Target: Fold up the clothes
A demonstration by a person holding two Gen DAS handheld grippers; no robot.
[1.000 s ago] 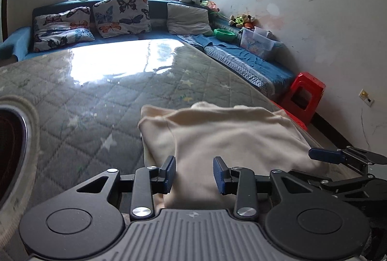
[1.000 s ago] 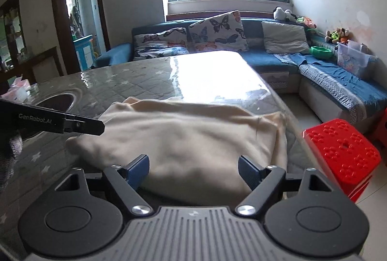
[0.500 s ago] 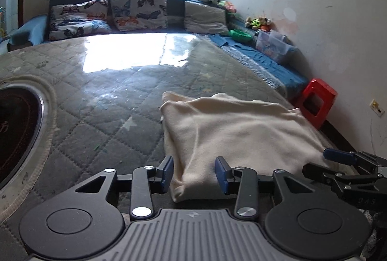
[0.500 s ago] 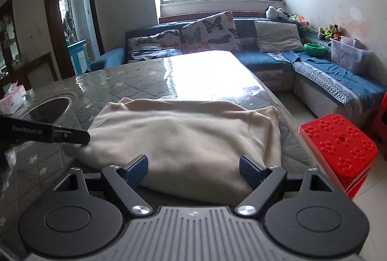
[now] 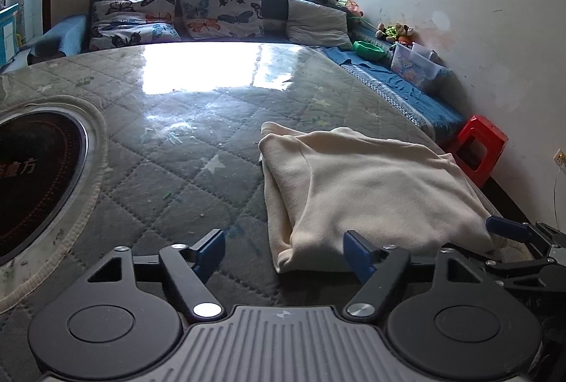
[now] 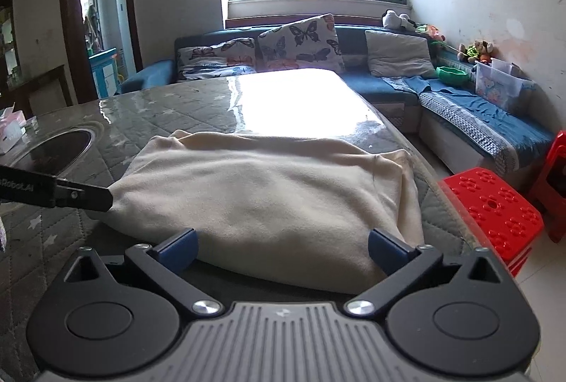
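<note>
A cream garment lies folded into a thick rectangle on the quilted grey table, near its right edge. It also shows in the right wrist view. My left gripper is open and empty, just short of the garment's near left corner. My right gripper is open wide and empty, its fingers at the garment's near edge. The right gripper's finger shows in the left wrist view by the near right corner. A finger of the left gripper touches the garment's left corner in the right wrist view.
A round black hob is set in the table at the left. A red stool stands beside the table's right edge. A blue sofa with butterfly pillows runs along the far wall and right wall.
My left gripper has opened from a narrow gap to wide and drawn back to the left off the garment. The right gripper has stayed open and shifted slightly.
</note>
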